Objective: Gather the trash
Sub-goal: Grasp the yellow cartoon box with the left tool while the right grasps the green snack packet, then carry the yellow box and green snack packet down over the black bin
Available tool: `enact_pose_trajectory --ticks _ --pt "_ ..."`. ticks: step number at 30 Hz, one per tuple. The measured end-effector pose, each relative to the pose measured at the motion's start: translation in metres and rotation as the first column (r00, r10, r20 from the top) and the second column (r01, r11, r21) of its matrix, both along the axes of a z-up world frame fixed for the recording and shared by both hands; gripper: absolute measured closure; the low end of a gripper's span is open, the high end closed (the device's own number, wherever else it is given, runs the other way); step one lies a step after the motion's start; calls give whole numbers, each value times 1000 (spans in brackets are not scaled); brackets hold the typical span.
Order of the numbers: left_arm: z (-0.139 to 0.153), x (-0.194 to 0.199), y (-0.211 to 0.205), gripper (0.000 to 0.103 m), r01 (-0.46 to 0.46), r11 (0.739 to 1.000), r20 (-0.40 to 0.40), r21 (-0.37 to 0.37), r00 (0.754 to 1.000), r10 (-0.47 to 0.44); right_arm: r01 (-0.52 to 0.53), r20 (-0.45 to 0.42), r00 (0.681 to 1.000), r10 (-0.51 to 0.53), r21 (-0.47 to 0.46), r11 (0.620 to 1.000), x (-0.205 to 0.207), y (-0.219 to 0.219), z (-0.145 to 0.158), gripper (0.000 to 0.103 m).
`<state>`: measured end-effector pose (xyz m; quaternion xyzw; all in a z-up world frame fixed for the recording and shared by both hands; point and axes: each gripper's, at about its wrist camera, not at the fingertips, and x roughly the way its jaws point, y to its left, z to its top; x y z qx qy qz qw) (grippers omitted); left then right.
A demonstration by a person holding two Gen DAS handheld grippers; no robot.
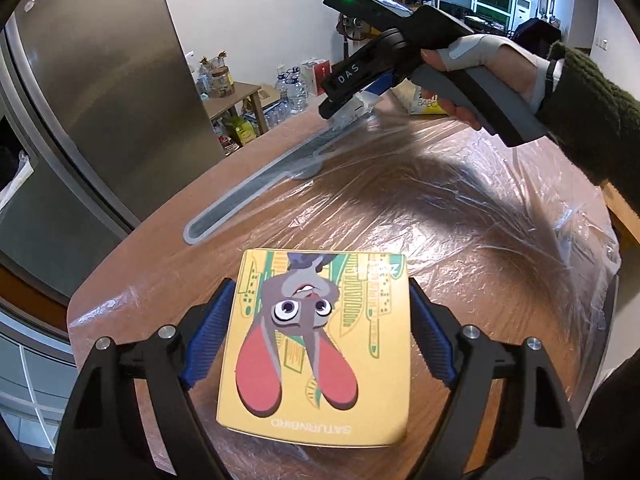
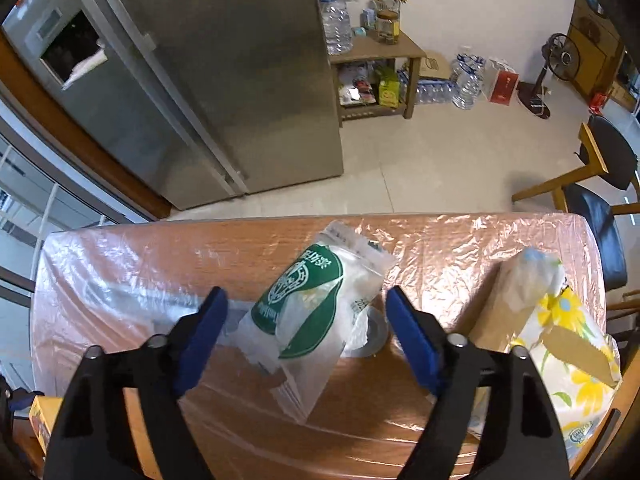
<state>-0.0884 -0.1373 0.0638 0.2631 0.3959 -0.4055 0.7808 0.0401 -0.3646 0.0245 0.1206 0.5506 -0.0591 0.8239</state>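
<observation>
Cardboard box time: the left gripper (image 1: 320, 336) has its blue pads clamped on both sides of a flat yellow cardboard box (image 1: 316, 344) with a cartoon rabbit printed on it, sitting just above the wooden table (image 1: 160, 256) that's wrapped in clear plastic film.

Over on the far side of the table, the right gripper (image 2: 308, 316) is pointed down at a crumpled clear plastic bag (image 2: 312, 304) with a green and white label. That bag sits between the blue pads, but they stand apart from it on both sides with a gap, so nothing's gripped there. In the left wrist view you can see a gloved hand (image 1: 488, 64) in a dark green sleeve working that gripper's handle.

A long grey flat tray-like strip (image 1: 256, 184) lies on the film near the bag. A floral-print paper bag (image 2: 560, 344) sits at the table's right edge, and a big steel fridge (image 2: 200, 80) stands behind.
</observation>
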Motion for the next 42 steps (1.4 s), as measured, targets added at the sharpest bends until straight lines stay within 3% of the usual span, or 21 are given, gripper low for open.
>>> enact_pose_trajectory --ticks 2,7,27,42 --pt "-2 -1 0 21 -4 1000 7 11 1000 4 -32 -3 999 32 -11 999 1 4 -2 48" --pt "-1 -2 -1 23 -7 1000 16 11 1000 7 -65 34 997 64 31 997 -7 6 2 59" --pt "16 -15 27 24 -152 982 -4 -115 988 152 -210 228 952 204 2 978 -111 31 54 60" --pt "34 -70 36 24 -213 962 16 -173 976 218 -307 248 923 292 23 951 -217 70 62 60"
